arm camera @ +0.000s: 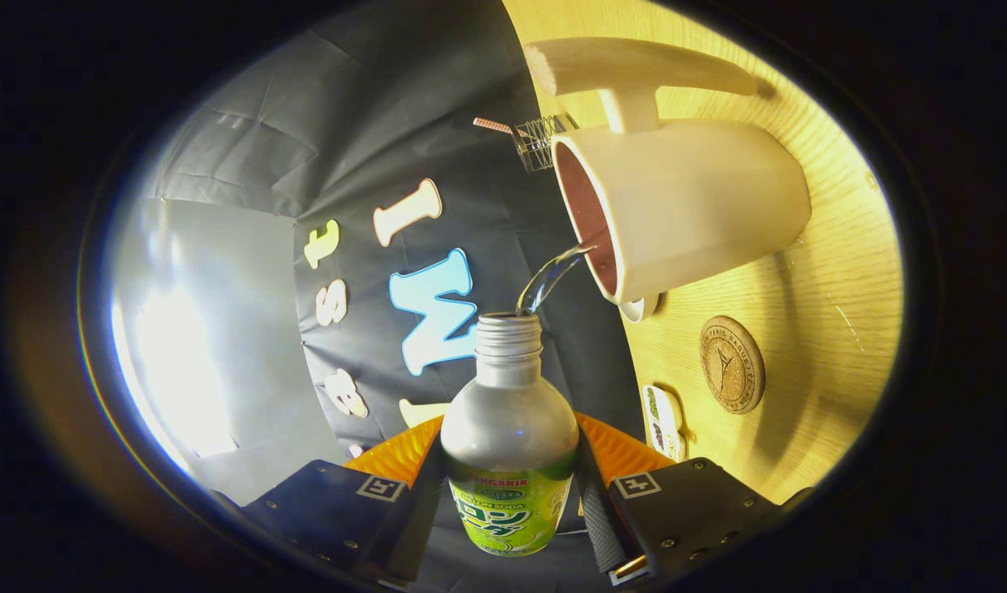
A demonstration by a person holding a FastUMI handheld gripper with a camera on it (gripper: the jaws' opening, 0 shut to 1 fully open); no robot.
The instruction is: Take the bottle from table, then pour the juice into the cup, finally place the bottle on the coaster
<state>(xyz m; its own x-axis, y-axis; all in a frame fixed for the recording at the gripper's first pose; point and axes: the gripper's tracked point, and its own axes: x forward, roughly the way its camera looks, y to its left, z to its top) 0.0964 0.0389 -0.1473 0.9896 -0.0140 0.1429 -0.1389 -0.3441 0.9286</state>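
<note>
My gripper (510,486) is shut on a silver bottle (510,428) with a green label, one finger pressed against each side of its body. The bottle is uncapped and tipped over, its threaded neck (510,336) pointing ahead of the fingers. A clear stream of liquid (550,278) arcs from the mouth into a cream mug (684,206) standing on the wooden table (832,346). The mug's inside looks dark reddish. A round cork coaster (732,365) lies on the table close beside the mug, beyond the fingers.
A cream T-shaped stand (635,74) sits on the table behind the mug. A small wire basket (540,142) stands at the table's far edge near the cloth wall. A small white packet (664,422) lies near the coaster.
</note>
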